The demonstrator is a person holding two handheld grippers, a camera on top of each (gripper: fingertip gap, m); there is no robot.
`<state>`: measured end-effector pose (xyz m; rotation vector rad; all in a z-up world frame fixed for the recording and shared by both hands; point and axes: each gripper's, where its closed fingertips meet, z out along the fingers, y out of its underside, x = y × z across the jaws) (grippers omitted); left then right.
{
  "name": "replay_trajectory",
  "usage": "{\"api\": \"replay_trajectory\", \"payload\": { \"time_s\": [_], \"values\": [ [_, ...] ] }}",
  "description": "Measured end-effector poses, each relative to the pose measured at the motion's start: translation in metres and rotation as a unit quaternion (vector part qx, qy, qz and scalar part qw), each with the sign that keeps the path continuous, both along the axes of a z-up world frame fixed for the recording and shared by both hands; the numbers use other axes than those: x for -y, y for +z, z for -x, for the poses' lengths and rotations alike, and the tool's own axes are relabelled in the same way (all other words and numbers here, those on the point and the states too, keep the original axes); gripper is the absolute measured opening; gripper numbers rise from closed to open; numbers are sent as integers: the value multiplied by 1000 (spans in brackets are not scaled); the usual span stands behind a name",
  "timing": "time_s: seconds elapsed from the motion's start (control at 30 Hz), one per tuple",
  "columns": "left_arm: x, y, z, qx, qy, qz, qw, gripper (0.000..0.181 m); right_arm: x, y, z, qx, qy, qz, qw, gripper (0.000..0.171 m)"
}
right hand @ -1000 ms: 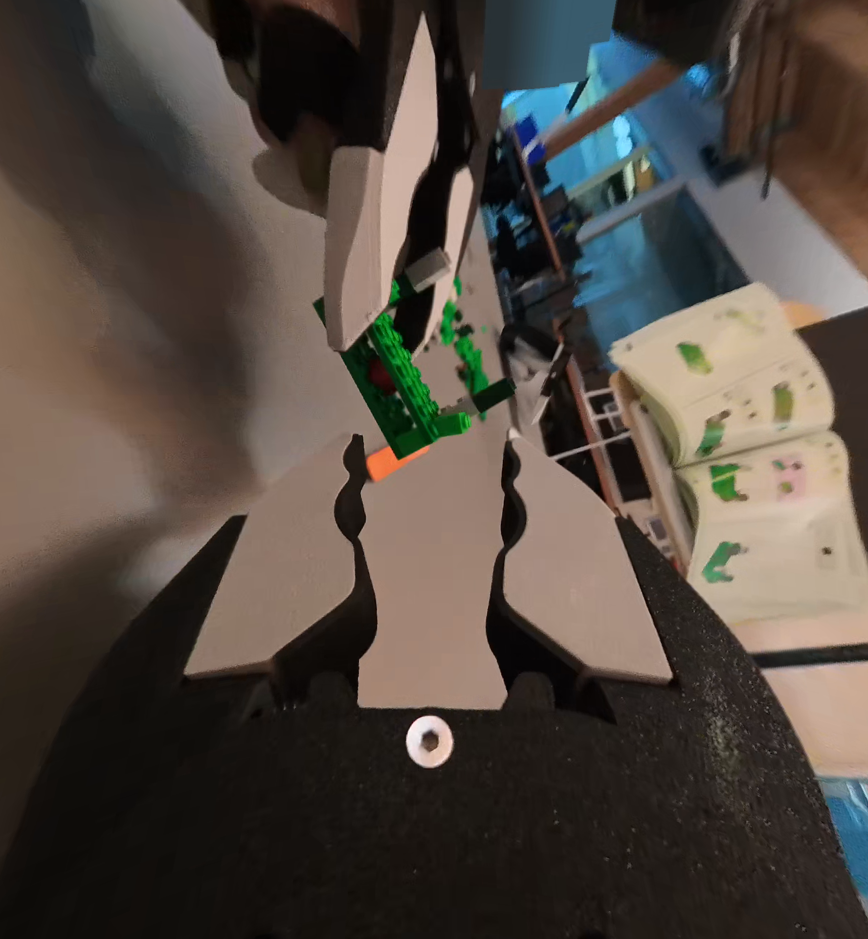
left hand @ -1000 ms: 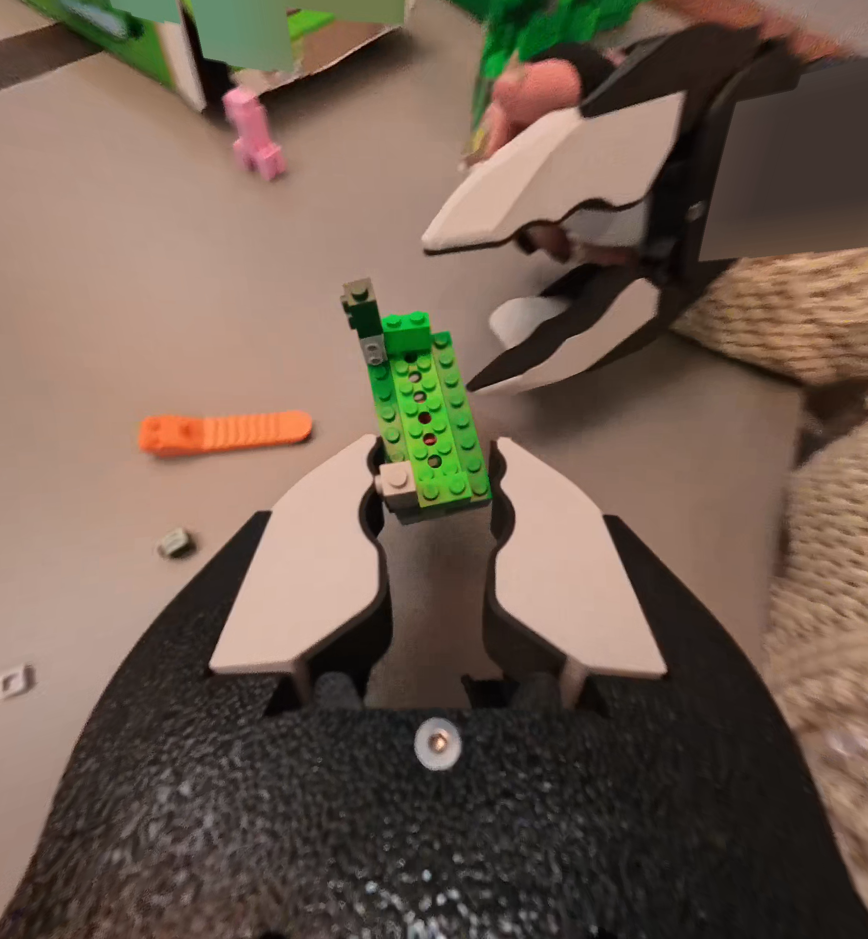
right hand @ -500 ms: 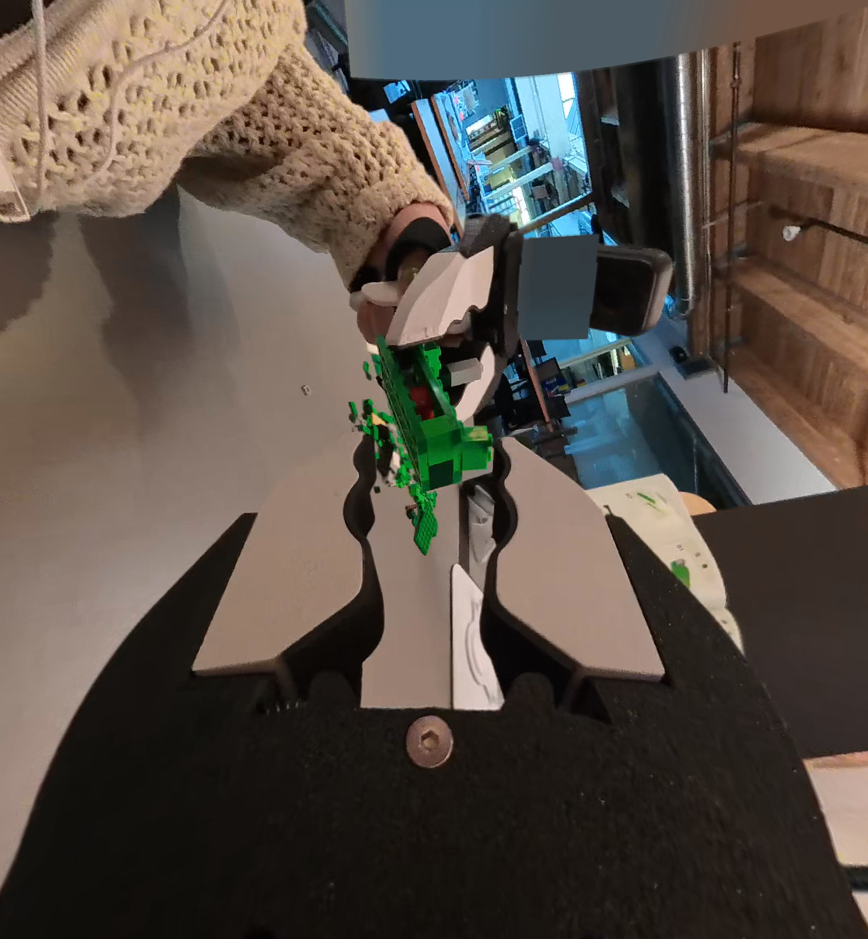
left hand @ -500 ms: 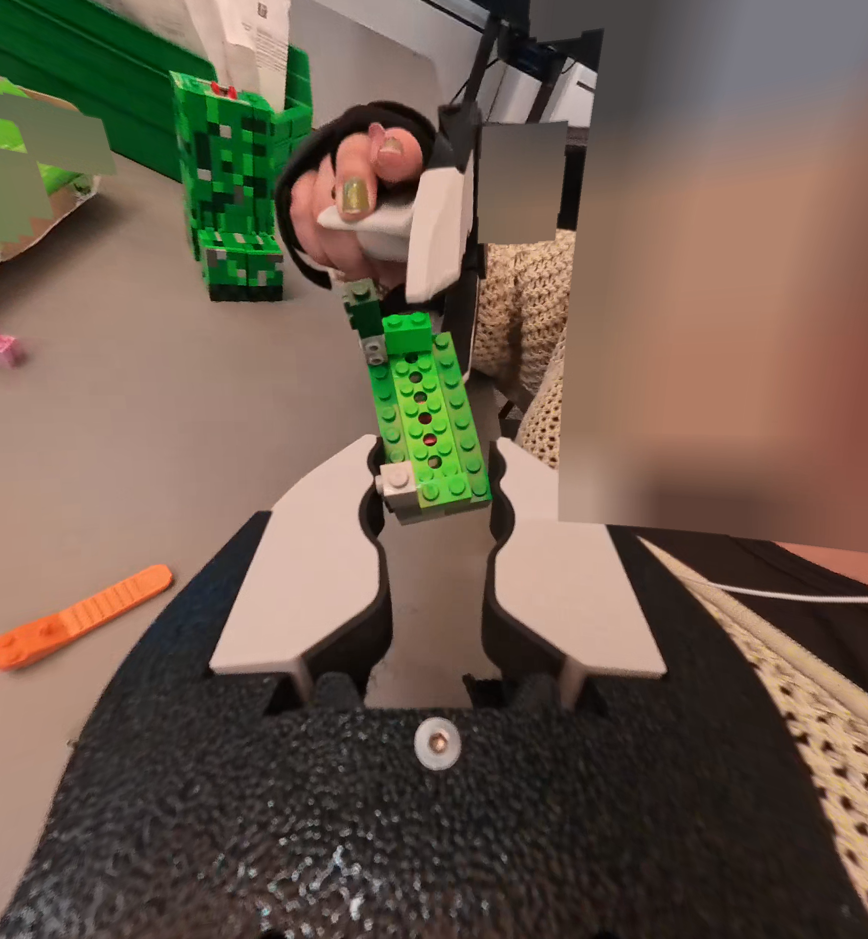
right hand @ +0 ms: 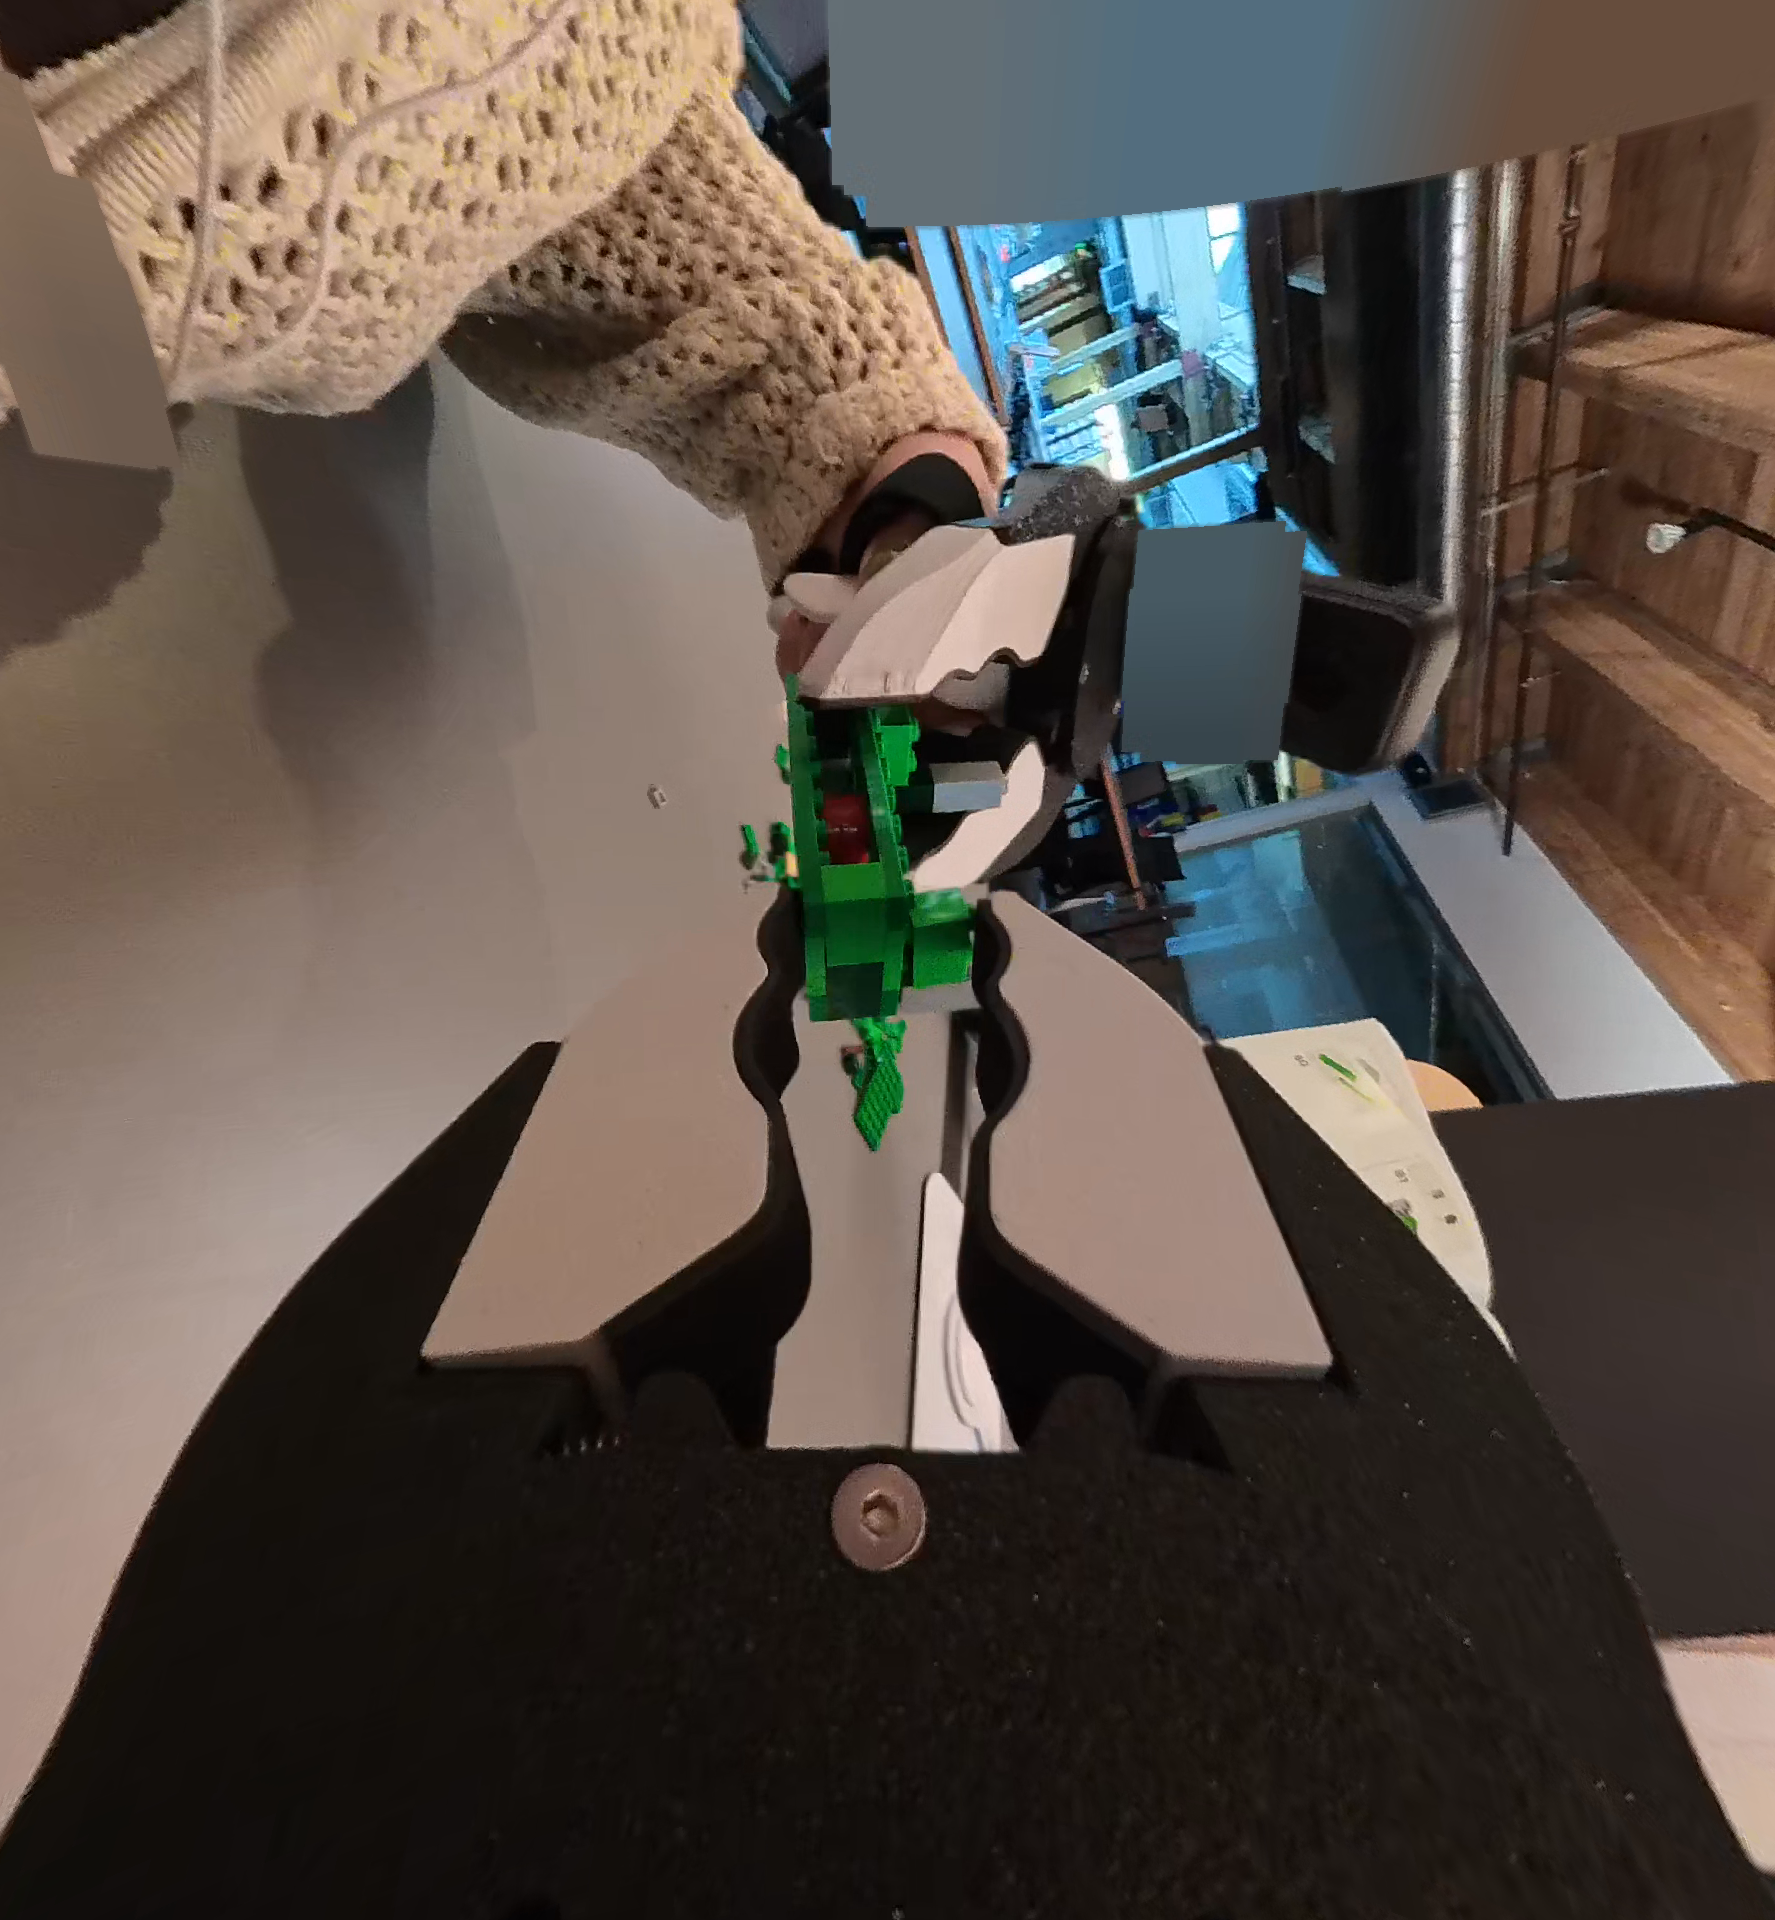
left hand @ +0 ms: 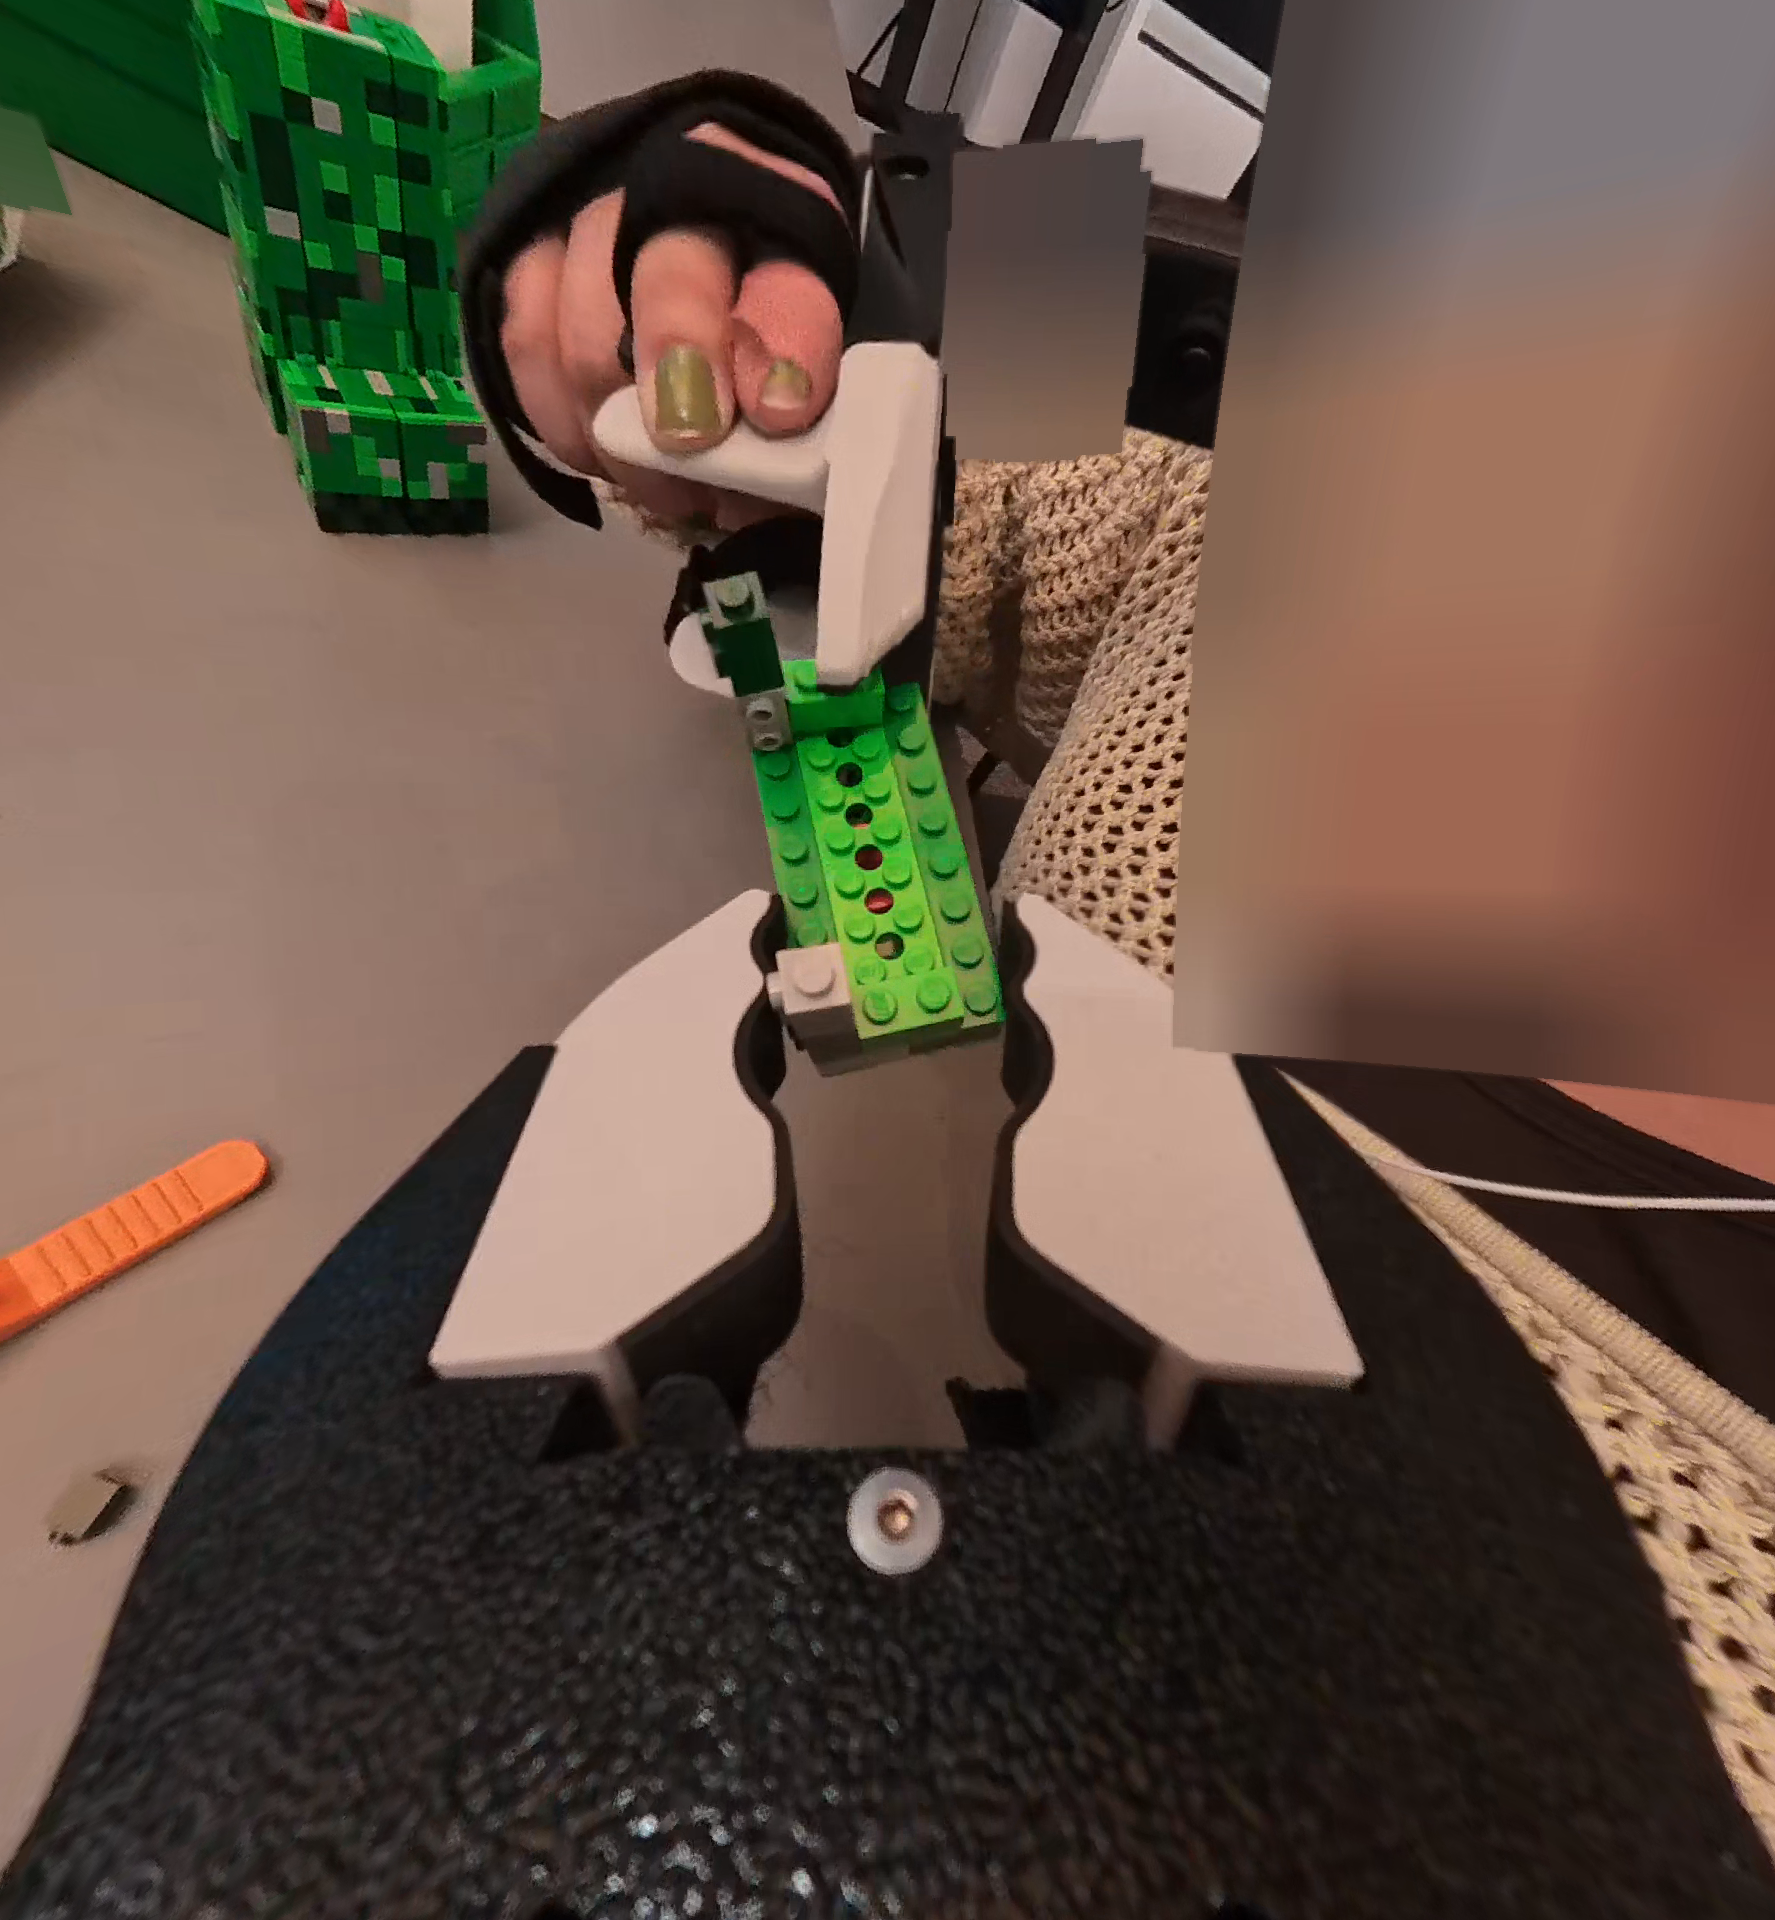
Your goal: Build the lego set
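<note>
In the left wrist view, the left gripper point(left hand: 888, 961) has its jaws closed part-way on the near end of a green lego assembly point(left hand: 878, 862), a long studded plate with a row of holes down its middle and a small grey brick at its near left corner. The plate sticks out forward and upward from between the tips, clear of the bench point(left hand: 239, 779). At its far end the right gripper point(left hand: 810, 665) comes down from above, one pale finger on top of the end brick and the other just behind it (whether it truly pinches cannot be told from here). A gloved hand point(left hand: 654, 312) holds that gripper. Farther back on the bench stands a tall green block figure point(left hand: 353, 260); an orange brick separator point(left hand: 83, 1247) lies at the left, and a small grey piece point(left hand: 88, 1507) sits near the lower left.

In the right wrist view, the same assembly point(right hand: 862, 904) appears edge-on, thick at its near end, with a red piece showing inside. Its near end sits between the right gripper's point(right hand: 878, 940) fingertips, the jaws narrowed around it and seemingly touching both sides. Beyond, the left gripper point(right hand: 924, 748) grips the far end, held from a knitted cream sleeve point(right hand: 550, 260). Only this view shows loose green pieces point(right hand: 878, 1081) on the bench and an open instruction booklet point(right hand: 1350, 1101) at the right.
</note>
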<state>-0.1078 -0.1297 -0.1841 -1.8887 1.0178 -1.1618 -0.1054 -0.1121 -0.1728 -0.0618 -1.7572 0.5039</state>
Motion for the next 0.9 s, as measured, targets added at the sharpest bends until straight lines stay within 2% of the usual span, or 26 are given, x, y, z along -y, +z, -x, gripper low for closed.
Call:
{"api": "replay_trajectory", "payload": {
  "time_s": [0.13,0.43,0.63,0.67,0.77,0.9],
  "values": [
    [1,-2,-2,-5,-7,5,1000,39,2,-3,-2,12,-2,-8,1000,30],
    [2,5,-3,35,-12,9,999,38,2,1,-3,-41,-27,-21,999,30],
    [0,4,-2,40,-8,0,999,39,0,-1,-3,-36,-32,-25,999,30],
    [-2,4,-3,42,0,-5,999,39,-1,-2,-3,-31,-29,-24,999,29],
    [-7,4,-4,33,15,-18,999,58,2,-4,-3,-17,-18,-21,999,30],
    [-7,-8,-8,-7,11,-18,1000,61,4,-5,-1,-16,-11,-24,1000,30]
  ]
}}
